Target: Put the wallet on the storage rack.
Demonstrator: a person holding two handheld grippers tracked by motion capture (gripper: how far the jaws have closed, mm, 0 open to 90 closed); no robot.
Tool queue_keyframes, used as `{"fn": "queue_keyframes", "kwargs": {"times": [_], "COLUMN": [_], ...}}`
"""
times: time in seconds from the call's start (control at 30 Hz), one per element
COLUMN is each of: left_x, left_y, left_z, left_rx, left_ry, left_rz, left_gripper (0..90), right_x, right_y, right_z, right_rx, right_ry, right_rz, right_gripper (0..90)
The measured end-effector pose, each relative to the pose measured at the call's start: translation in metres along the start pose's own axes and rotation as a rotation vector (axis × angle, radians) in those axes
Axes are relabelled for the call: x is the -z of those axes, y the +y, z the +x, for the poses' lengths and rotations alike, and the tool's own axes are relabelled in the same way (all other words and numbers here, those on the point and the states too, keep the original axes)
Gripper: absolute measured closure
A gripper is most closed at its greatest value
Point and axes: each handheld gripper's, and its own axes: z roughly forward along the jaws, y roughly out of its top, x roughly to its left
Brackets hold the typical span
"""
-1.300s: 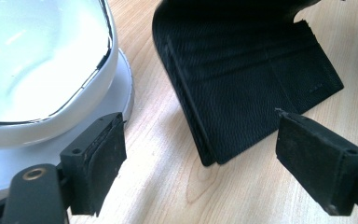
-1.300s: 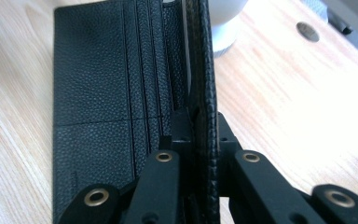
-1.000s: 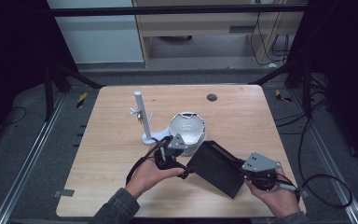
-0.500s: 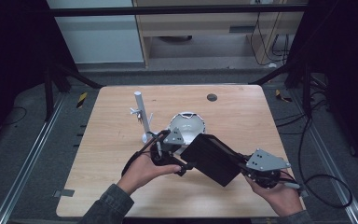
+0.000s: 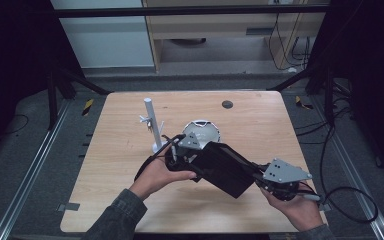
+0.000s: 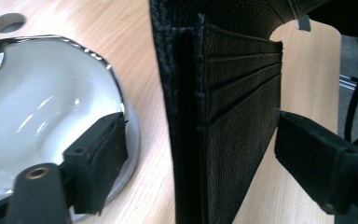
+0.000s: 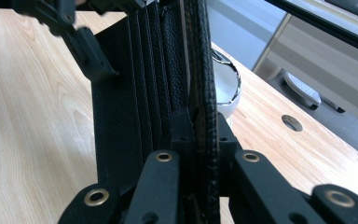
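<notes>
- Two grippers are held low over the table (image 5: 105,165) – the right gripper (image 7: 200,140) is clamped on the black wallet (image 5: 225,167)
- The wallet's other flap is stood between the left gripper (image 6: 196,154)'s parted jaws, which have just been closing – the pads are not pressed on it

Wallet's (image 6: 223,116) top edge cropped

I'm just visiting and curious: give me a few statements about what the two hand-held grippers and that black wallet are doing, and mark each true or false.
1. The right gripper is clamped on an edge of the black wallet. True.
2. The left gripper is squeezing the wallet flat. False: its jaws stand apart on either side of a wallet flap, and they have just been closing a little.
3. The white bowl is held up in the air. False: it rests on the wooden table.
4. A white stand stands upright on the table. True.
</notes>
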Motion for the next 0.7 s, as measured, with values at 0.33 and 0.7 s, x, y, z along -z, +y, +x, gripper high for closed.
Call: {"fn": "queue_keyframes", "kwargs": {"times": [0.33, 0.7], "left_x": [0.008, 0.028], "left_y": [0.009, 0.025], "left_z": [0.000, -0.009], "left_rx": [0.056, 0.079], "left_ry": [-0.100, -0.045], "left_rz": [-0.023, 0.001], "left_gripper": [78.7, 79.9], "right_x": [-0.003, -0.019], "right_y": [-0.004, -0.020], "right_z": [0.000, 0.006], "right_rx": [0.007, -0.052], "right_ry": [0.020, 0.055], "right_rz": [0.013, 0.052], "right_gripper": [82.2, 49.7]}}
